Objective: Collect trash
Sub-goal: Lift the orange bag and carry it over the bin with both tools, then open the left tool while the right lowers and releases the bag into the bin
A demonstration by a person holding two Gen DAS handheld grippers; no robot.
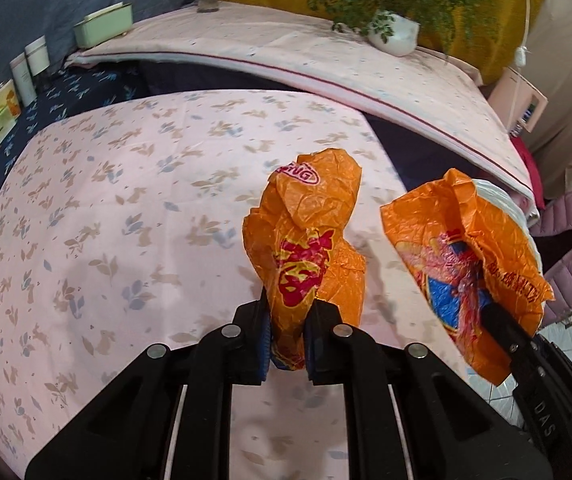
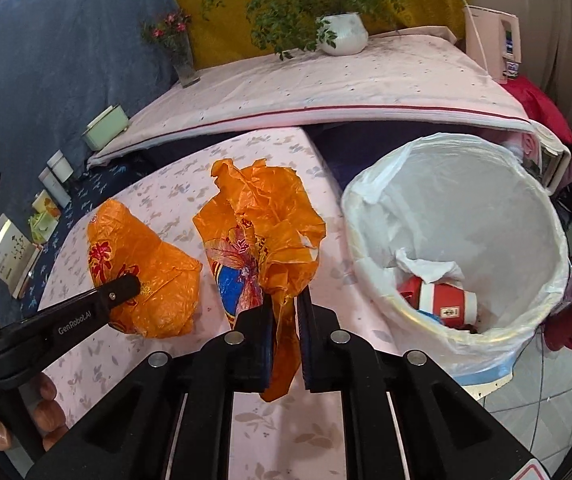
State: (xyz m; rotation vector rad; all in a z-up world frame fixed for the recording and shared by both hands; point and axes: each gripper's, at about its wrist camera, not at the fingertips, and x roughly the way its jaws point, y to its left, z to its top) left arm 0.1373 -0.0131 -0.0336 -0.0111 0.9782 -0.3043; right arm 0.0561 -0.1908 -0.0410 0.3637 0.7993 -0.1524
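Note:
My left gripper (image 1: 287, 312) is shut on a crumpled orange snack wrapper (image 1: 305, 232) and holds it above the pink floral tablecloth (image 1: 106, 220). It also shows in the right wrist view (image 2: 142, 272), at the left. My right gripper (image 2: 286, 308) is shut on a second orange wrapper with a blue patch (image 2: 262, 224), just left of the trash bin (image 2: 457, 160); this wrapper shows in the left wrist view (image 1: 465, 256). The bin has a white liner and holds a red paper cup (image 2: 441, 300) and a tissue.
A raised surface with a pink cloth (image 2: 325, 92) lies behind, with a potted plant (image 2: 341, 32) and a flower vase (image 2: 184, 60). A green box (image 1: 104, 26), jars and cards stand at the left on dark blue cloth. Jackets hang at the right.

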